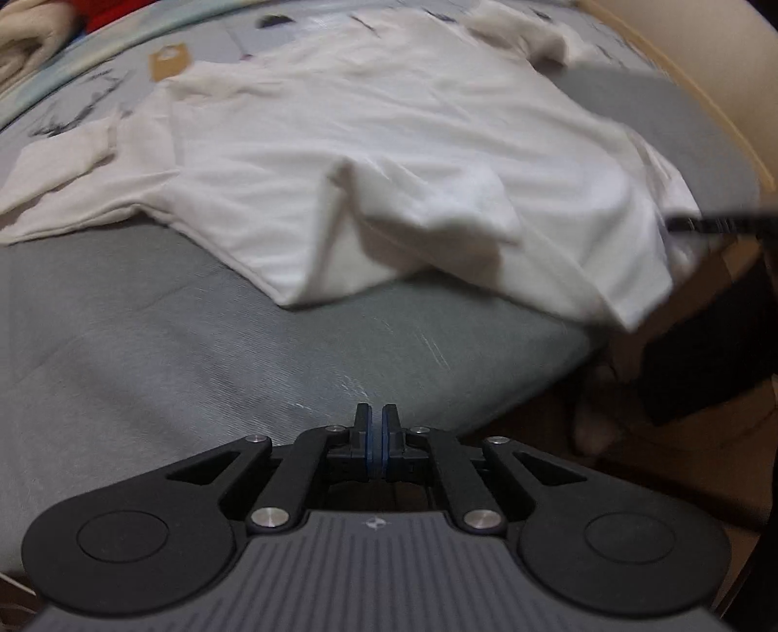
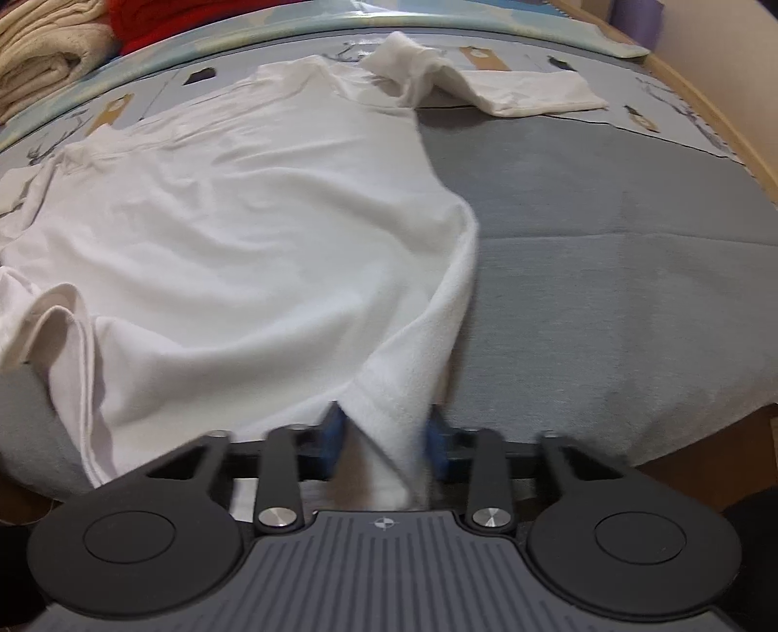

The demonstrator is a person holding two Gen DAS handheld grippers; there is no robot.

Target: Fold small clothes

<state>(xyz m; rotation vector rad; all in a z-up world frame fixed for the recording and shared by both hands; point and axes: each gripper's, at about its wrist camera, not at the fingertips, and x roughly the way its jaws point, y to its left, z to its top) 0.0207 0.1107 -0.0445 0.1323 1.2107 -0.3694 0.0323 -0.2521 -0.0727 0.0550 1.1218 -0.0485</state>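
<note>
Basically, the white shirt [image 2: 253, 209] lay spread across the grey bed cover [image 2: 608, 233], body mostly flat but wrinkled, one sleeve [image 2: 530, 92] stretched out at the far end onto the patterned sheet [image 2: 680, 112]. The near hem was bunched: a raised fold [image 1: 413, 204] stood up in the middle of it, and one hem corner [image 2: 403, 389] was pulled up off the cover toward you.

Your right gripper [image 2: 384, 442] had that corner lying between its blue-padded fingers [image 2: 331, 440]. They stood fairly wide with the cloth loose between them, not pinched; motion blur there, so contact with the pads was hard to judge.

Your left gripper [image 1: 375, 437] hung over bare grey cover short of the shirt's hem, fingers [image 1: 362, 428] closed pad to pad on nothing.

Folded beige towels [image 2: 44, 53] and something red [image 2: 160, 19] sat stacked at the far left corner of the bed. A wooden bed frame [image 2: 719, 121] ran along the right edge.
</note>
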